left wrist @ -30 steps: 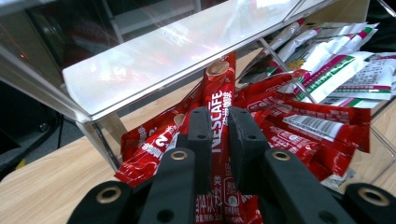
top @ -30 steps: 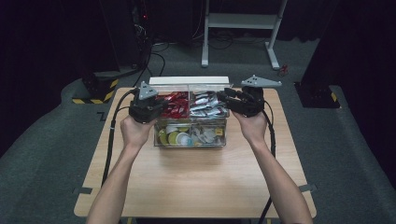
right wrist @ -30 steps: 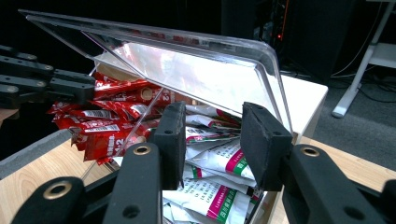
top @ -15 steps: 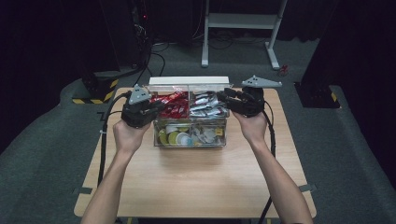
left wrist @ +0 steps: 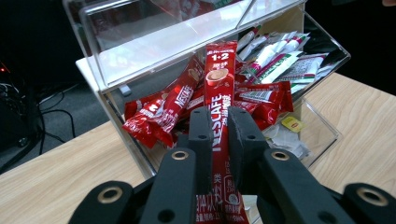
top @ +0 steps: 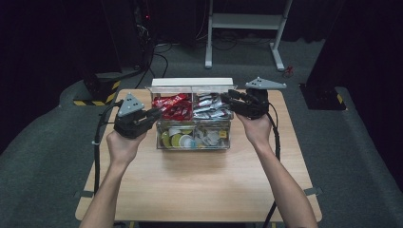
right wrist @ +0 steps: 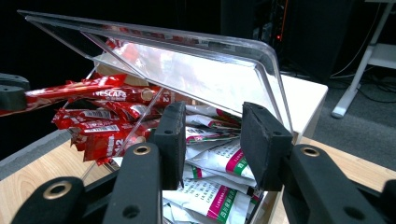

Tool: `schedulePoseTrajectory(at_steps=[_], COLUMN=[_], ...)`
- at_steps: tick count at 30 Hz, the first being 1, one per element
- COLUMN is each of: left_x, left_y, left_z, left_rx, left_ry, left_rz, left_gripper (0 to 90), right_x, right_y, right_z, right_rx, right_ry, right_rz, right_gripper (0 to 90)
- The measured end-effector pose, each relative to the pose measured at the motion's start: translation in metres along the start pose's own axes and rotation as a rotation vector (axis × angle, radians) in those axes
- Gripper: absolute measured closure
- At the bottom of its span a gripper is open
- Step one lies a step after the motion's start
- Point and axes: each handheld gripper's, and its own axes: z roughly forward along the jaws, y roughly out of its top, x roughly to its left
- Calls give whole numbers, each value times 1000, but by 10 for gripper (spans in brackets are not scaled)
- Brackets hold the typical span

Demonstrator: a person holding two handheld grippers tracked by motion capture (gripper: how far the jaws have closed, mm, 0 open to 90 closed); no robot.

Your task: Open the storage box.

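Observation:
A clear plastic box [top: 160, 142] stands at the table's far middle with its lid [top: 190, 81] raised. Its upper left bin holds red Nescafe sachets [top: 171, 107]; the upper right bin holds white sachets [top: 209, 107]. My left gripper [top: 156, 114] is just left of the box, shut on one red sachet [left wrist: 219, 79], which runs between its jaws [left wrist: 219, 123] and points toward the pile. My right gripper [top: 226, 98] sits at the box's right rear corner. Its jaws [right wrist: 210, 126] stand apart under the raised lid [right wrist: 187, 70] with nothing pinched between them.
The lower front bins hold round pods and tea bags [top: 183, 139]. Bare wooden table [top: 199, 185] lies in front of the box. Cables [top: 96, 156] trail from both grippers. A white frame [top: 247, 21] and dark equipment stand on the floor beyond.
My left gripper has drawn back to the left and toward the person, away from the box, with the red sachet in its jaws. The right gripper has stayed in place.

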Motion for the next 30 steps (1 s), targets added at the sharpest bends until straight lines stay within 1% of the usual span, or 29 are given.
schedulePoseTrajectory(at_steps=[8, 9, 10, 11, 14, 19, 21, 23, 24, 30], left_x=[4, 6, 6, 8, 8, 9, 10, 11, 11, 15], left_y=[-10, -13, -13, -15, -18, -26, -29, -34, -34, -43], left_z=[-13, -17, -17, -22, -26, -34, -39, -45, -45, -60], left_rx=[-21, -28, -28, -42, -51, -49, -58, -71, -71, -91], left_ry=[-3, 0, 0, 1, 4, 5, 6, 11, 11, 38], left_rz=[-29, -41, -41, -53, -58, -60, -66, -79, -79, -94], left_gripper=[807, 807, 807, 807, 806, 807, 807, 807, 806, 807], right_x=[0, 0, 0, 0, 0, 0, -1, -1, -1, -1], right_y=[0, 0, 0, 0, 1, 0, 0, -1, -1, 0], right_z=[0, 0, 0, 0, 0, 0, 1, 1, 1, 1], right_rx=[3, 3, 3, 6, 8, 5, 4, 8, 8, 9], right_ry=[2, 1, 1, 0, -1, 0, 0, -2, -2, -5], right_rz=[1, 2, 2, 1, -5, 2, 2, 1, 1, 4], right_gripper=[605, 605, 605, 606, 606, 606, 606, 604, 604, 604])
